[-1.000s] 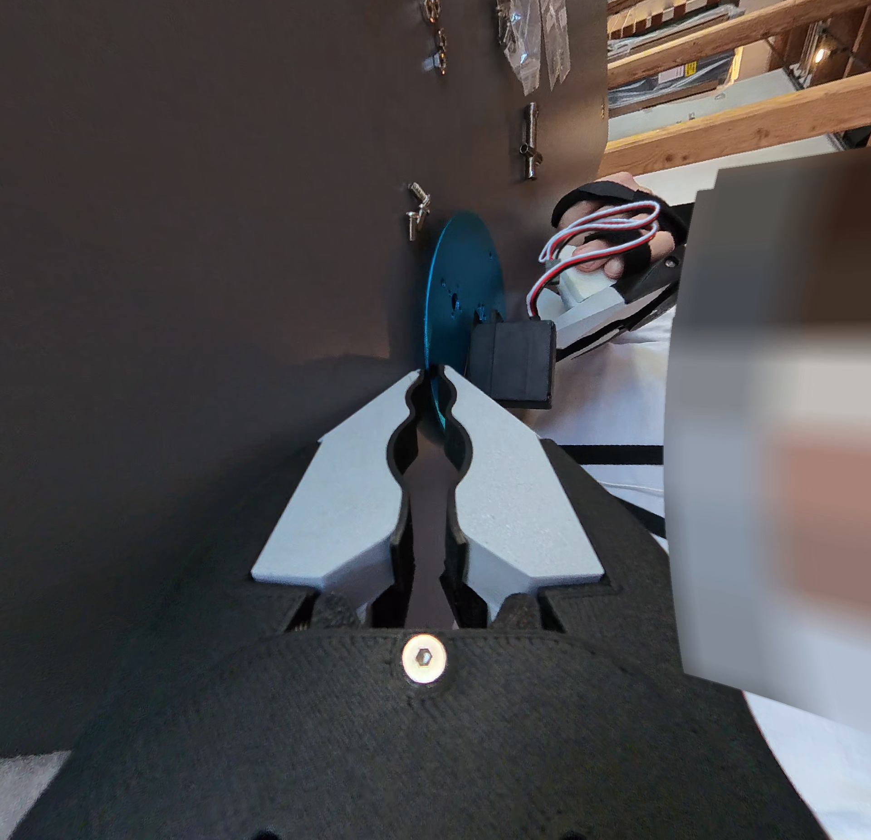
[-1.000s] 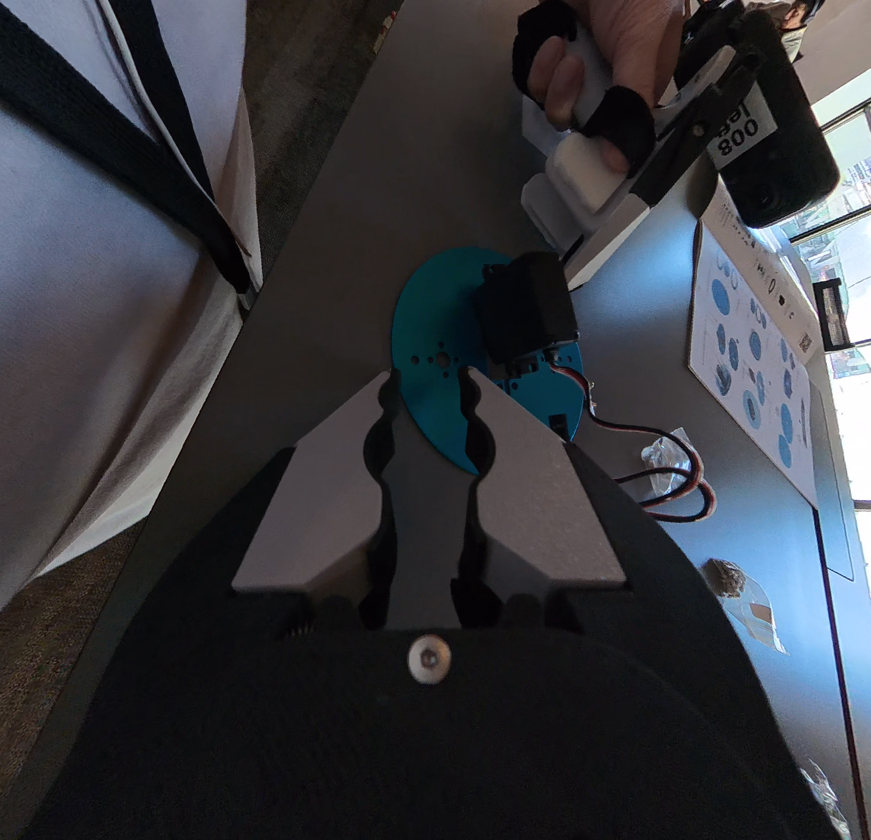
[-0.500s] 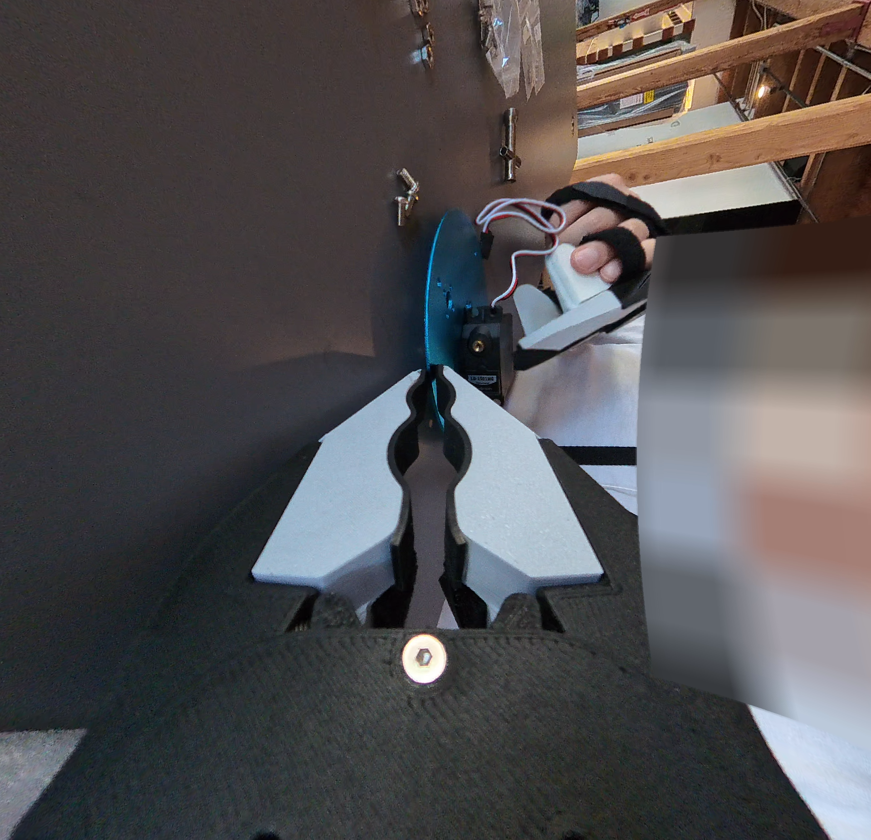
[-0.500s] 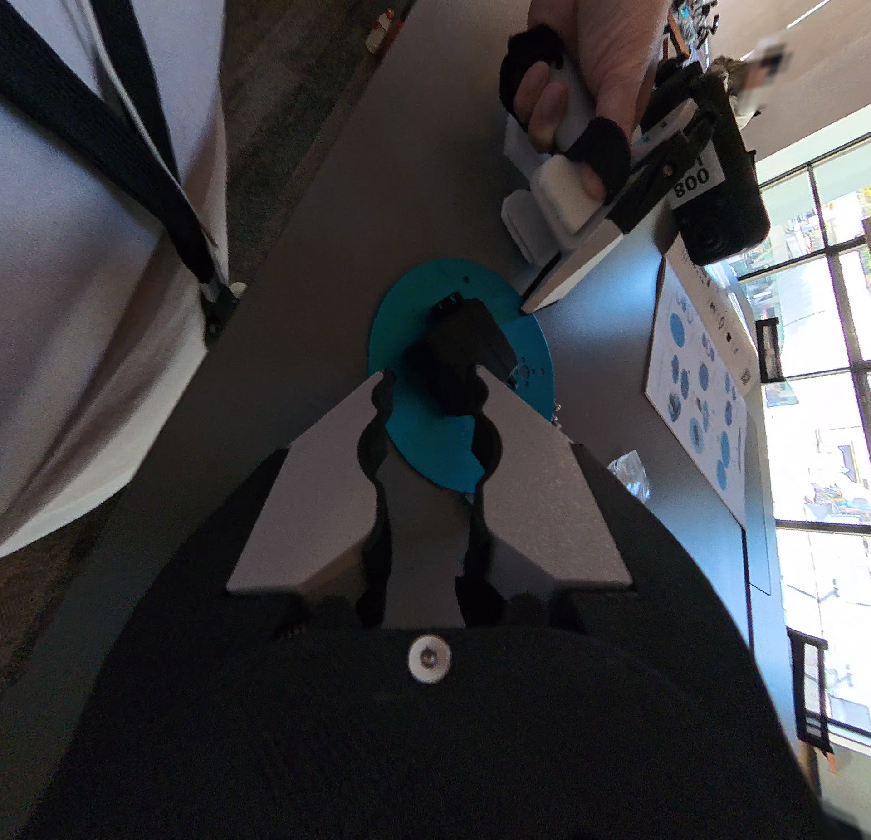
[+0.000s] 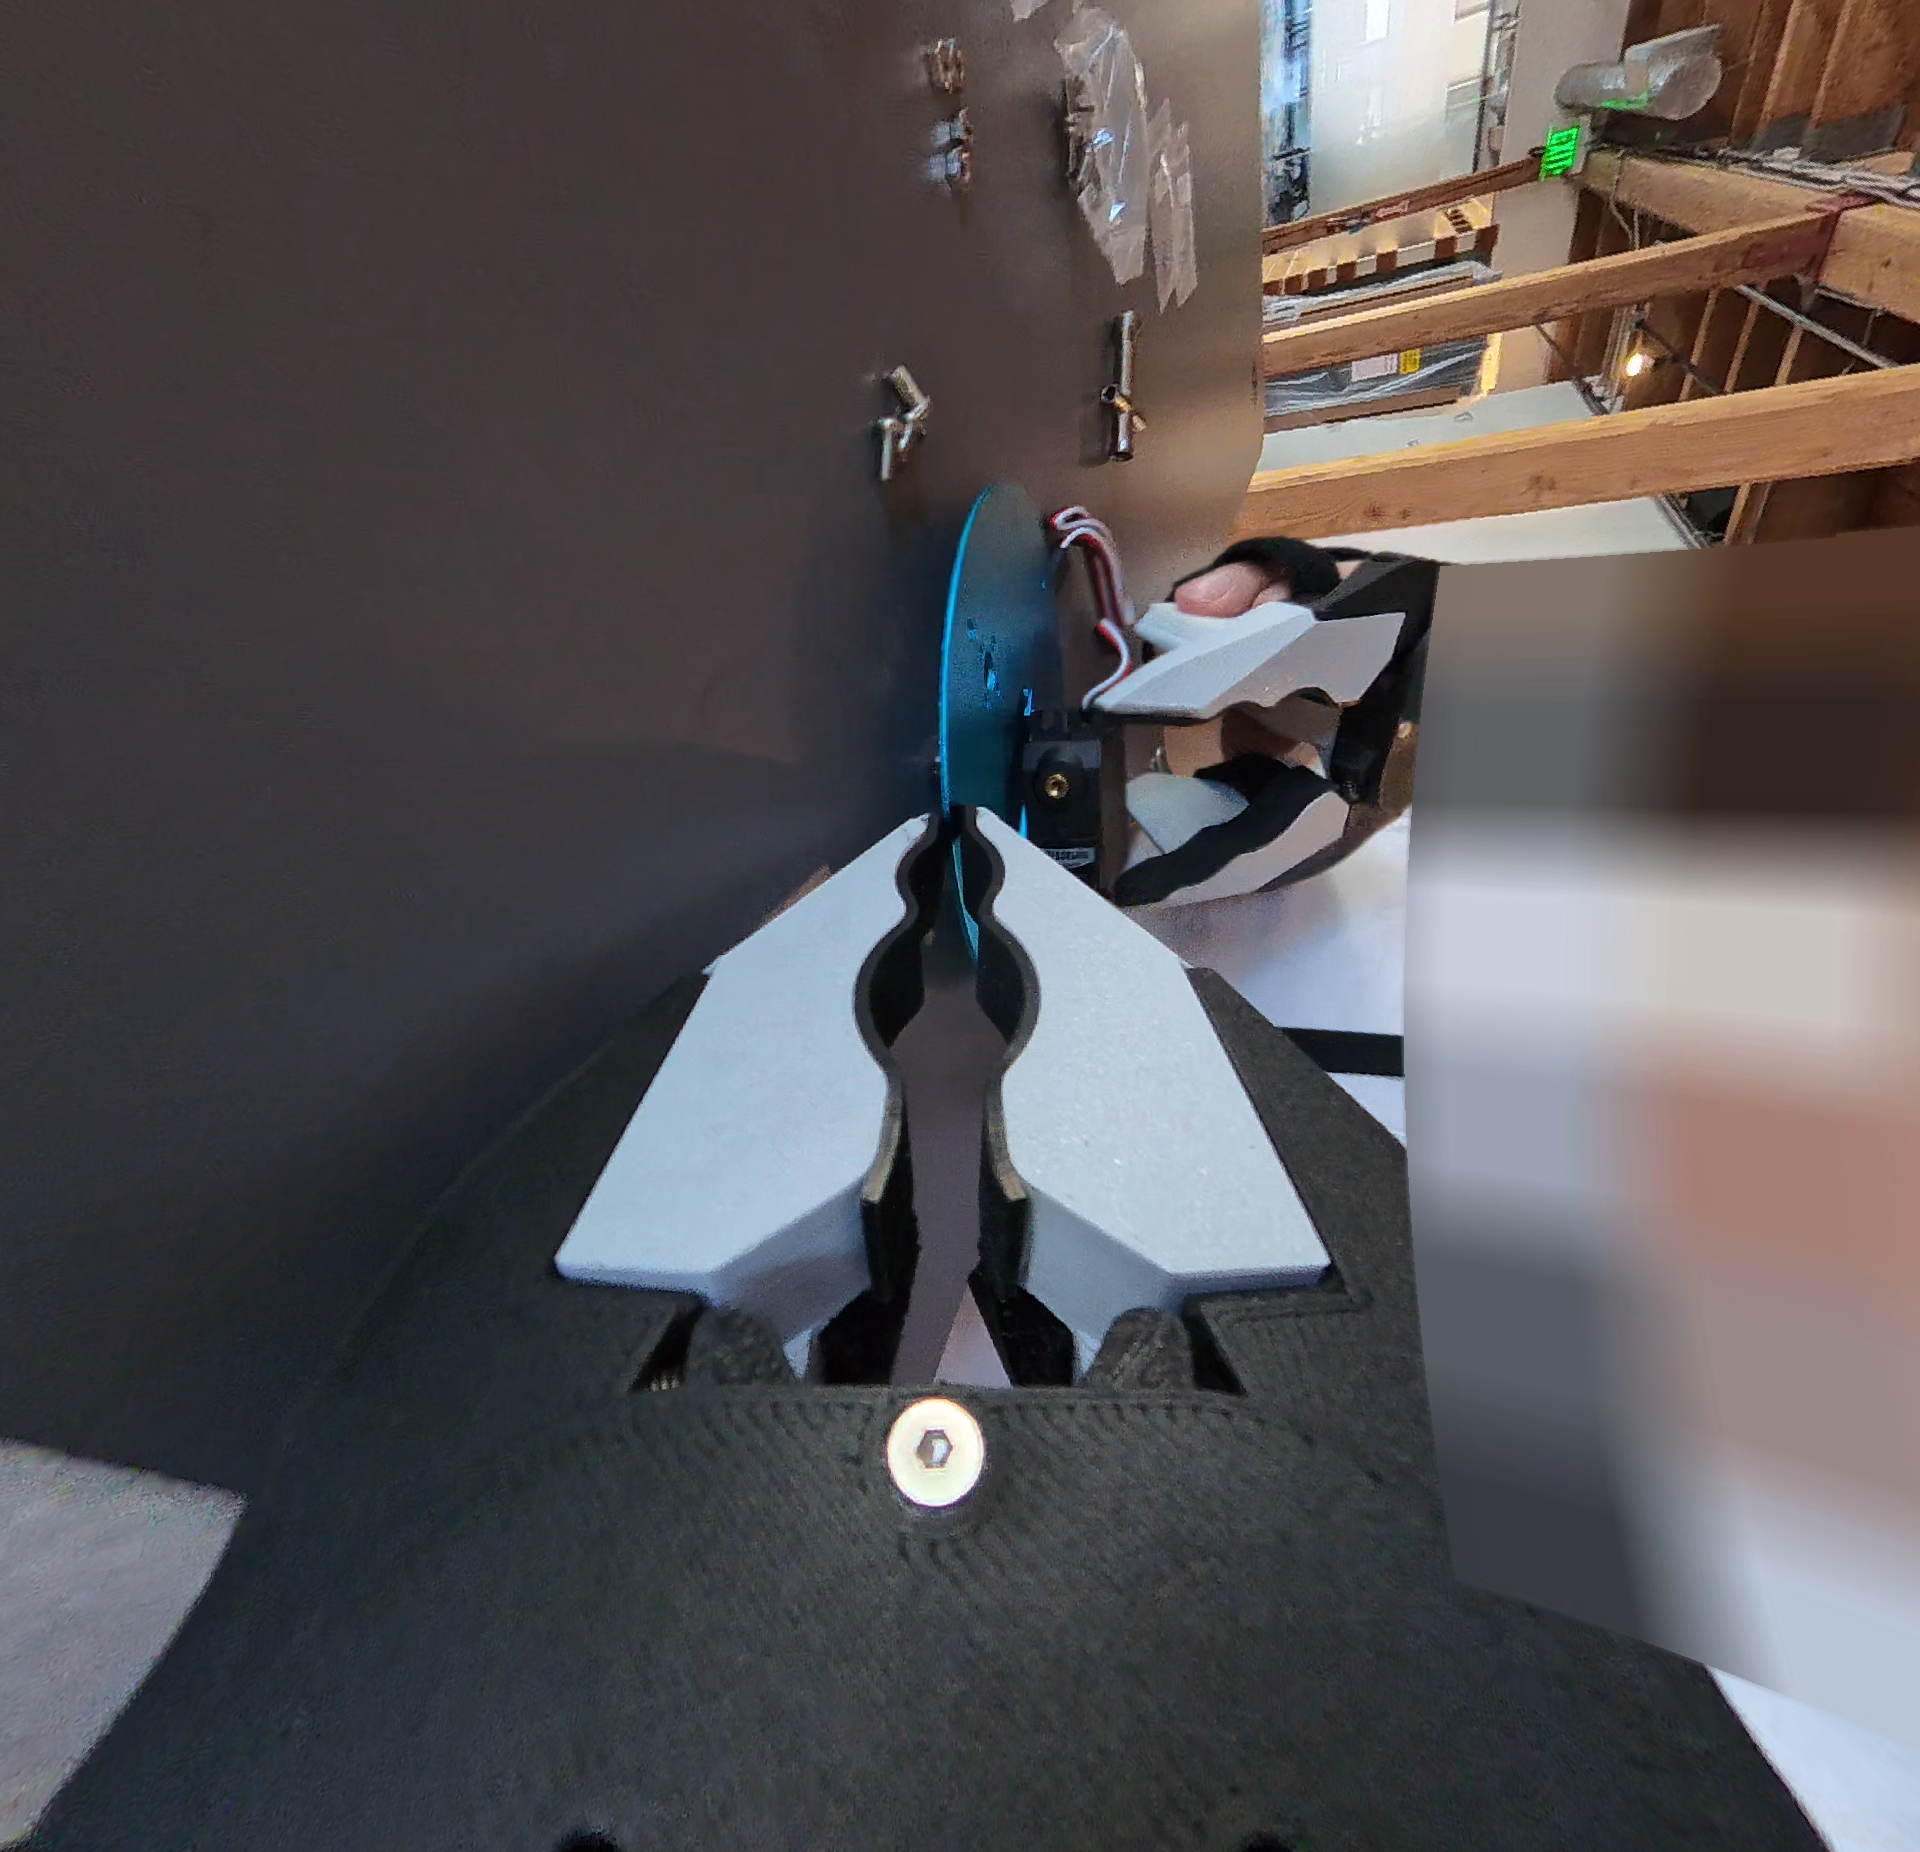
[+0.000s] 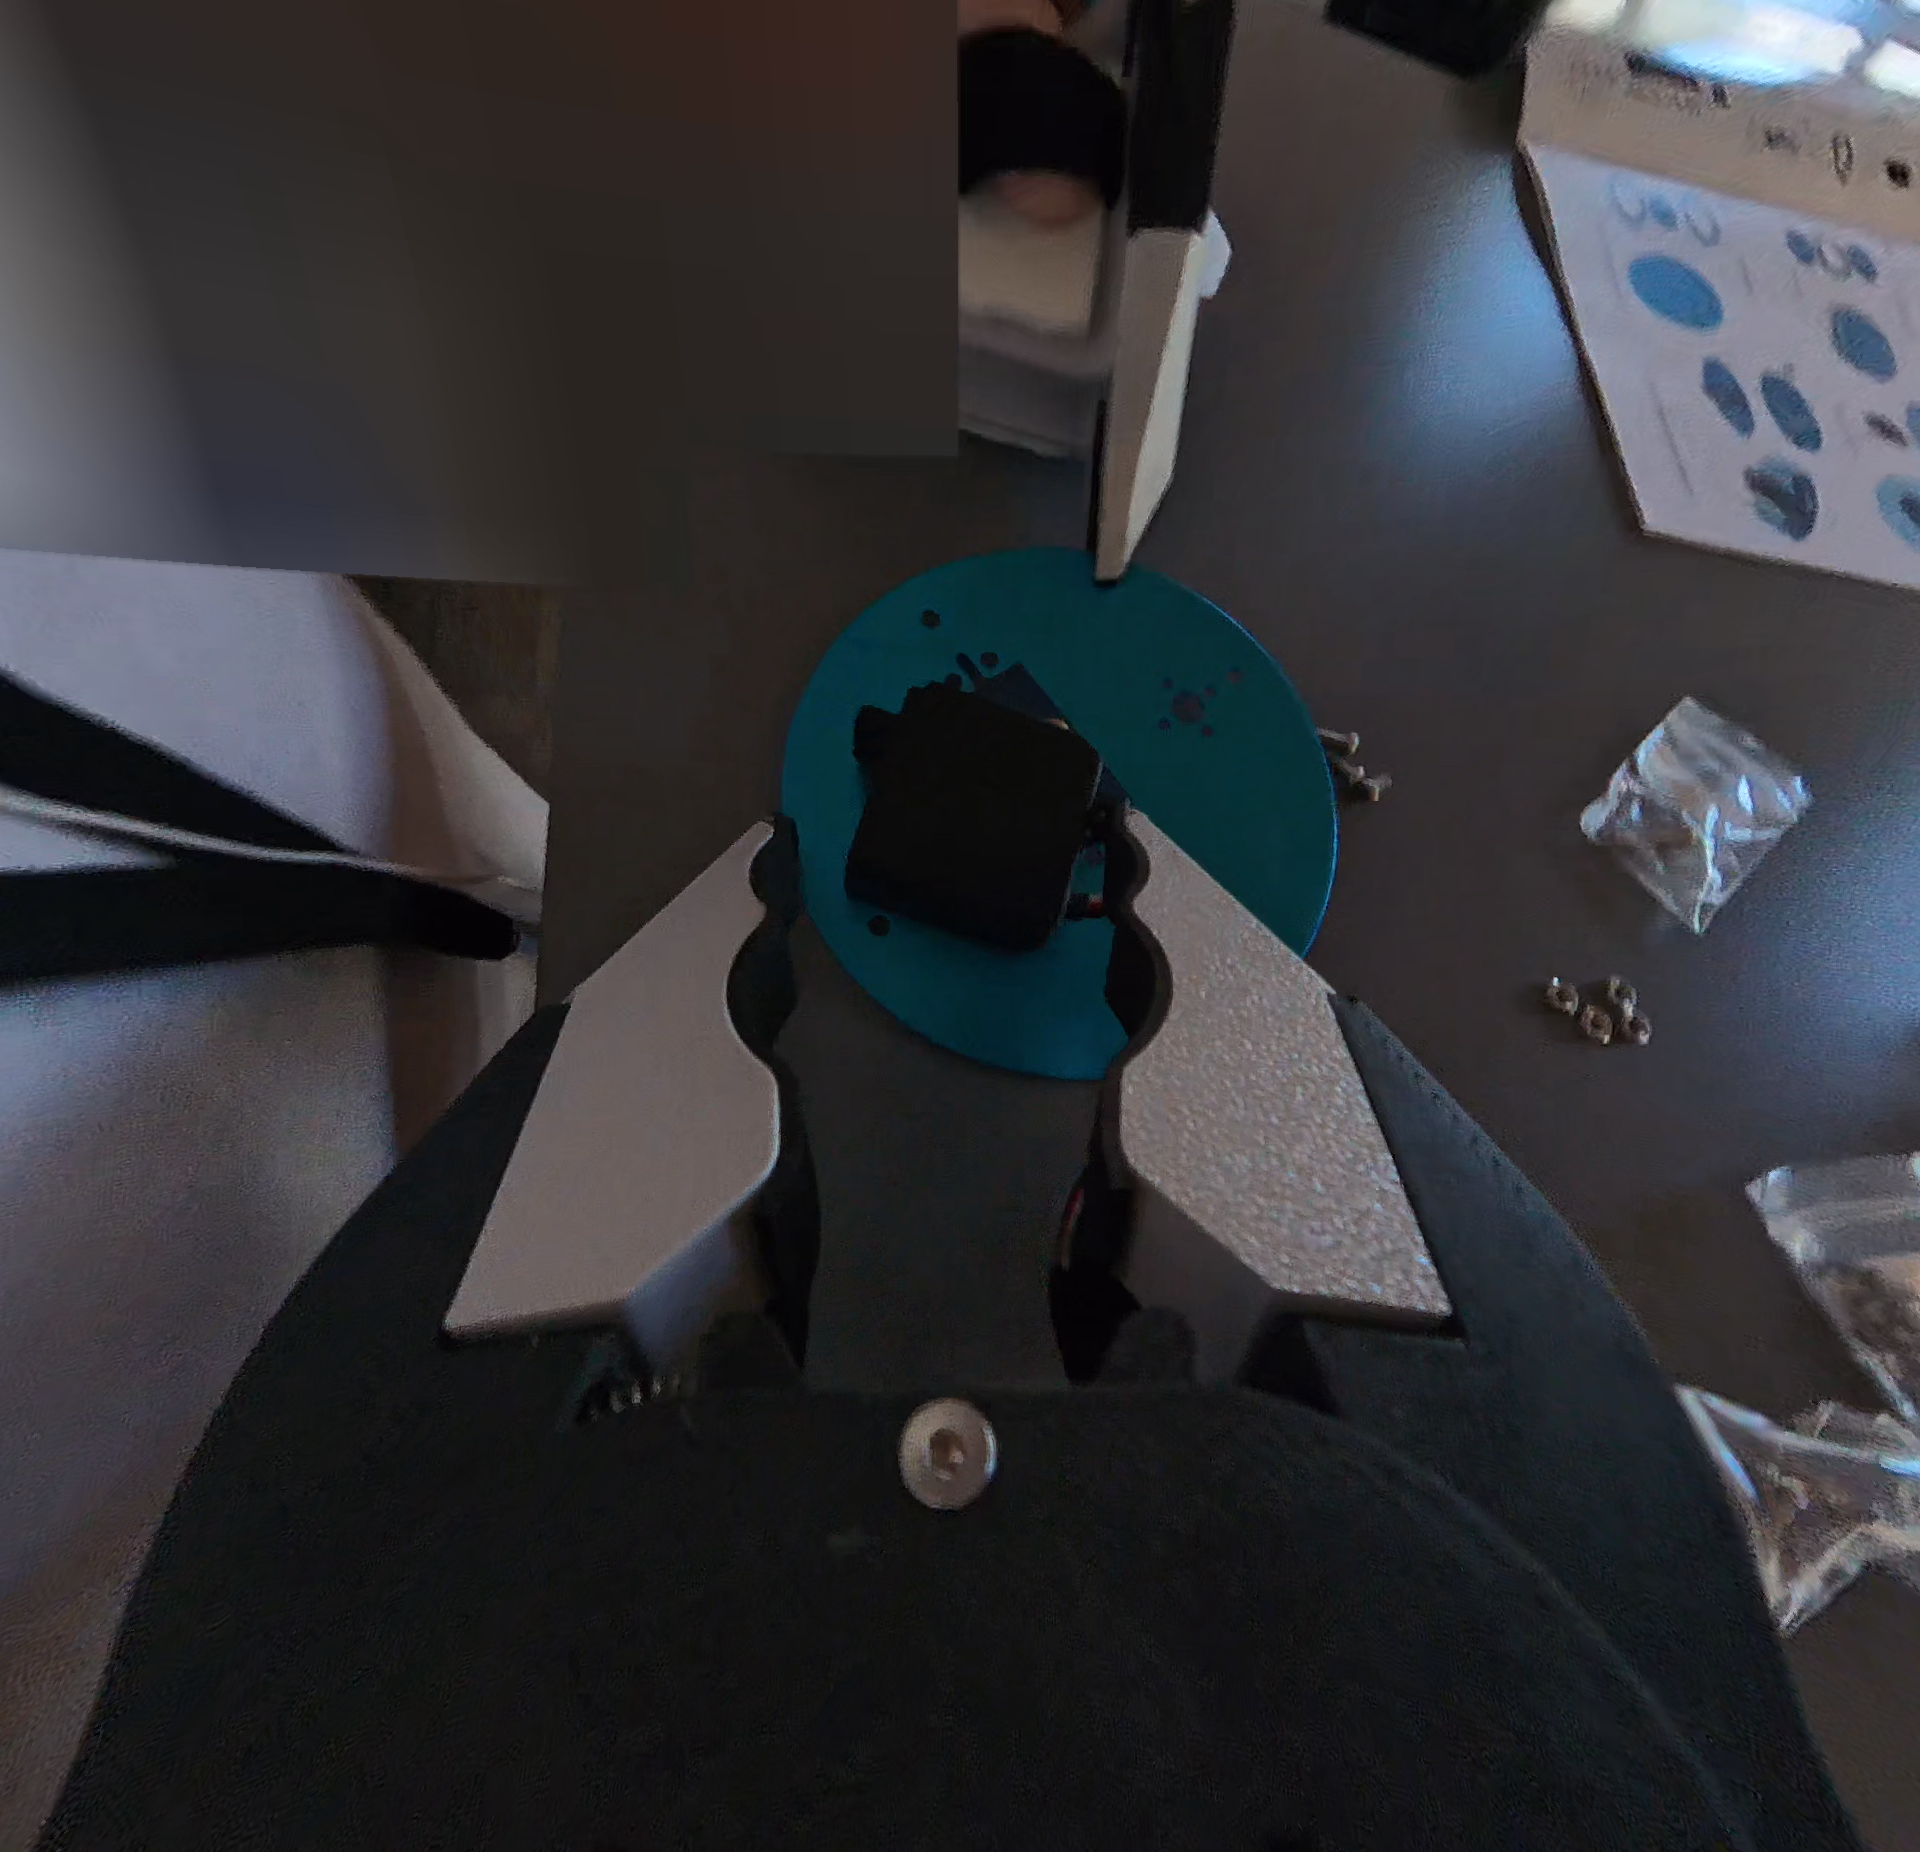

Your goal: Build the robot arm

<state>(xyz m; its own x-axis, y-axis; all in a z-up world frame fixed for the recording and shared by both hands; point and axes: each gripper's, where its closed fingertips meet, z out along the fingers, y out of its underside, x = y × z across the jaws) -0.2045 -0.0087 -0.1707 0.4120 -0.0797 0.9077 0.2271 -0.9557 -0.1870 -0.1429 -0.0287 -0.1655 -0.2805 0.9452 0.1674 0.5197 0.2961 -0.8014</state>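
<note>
The left gripper [image 5: 954, 828] is clenched on the rim of the teal round plate [image 6: 1226, 815], which lies on the dark table [image 6: 1455, 576]. The right gripper [image 6: 954, 836] is spread and straddles the black servo [image 6: 966, 826] resting on that plate. Neither pad clearly presses the servo. The rim pinch looks shallow, so an even squeeze across the servo's flat sides would likely suit. Loose nuts [image 6: 1595, 1013] and plastic bags [image 6: 1688, 810] lie nearby.
</note>
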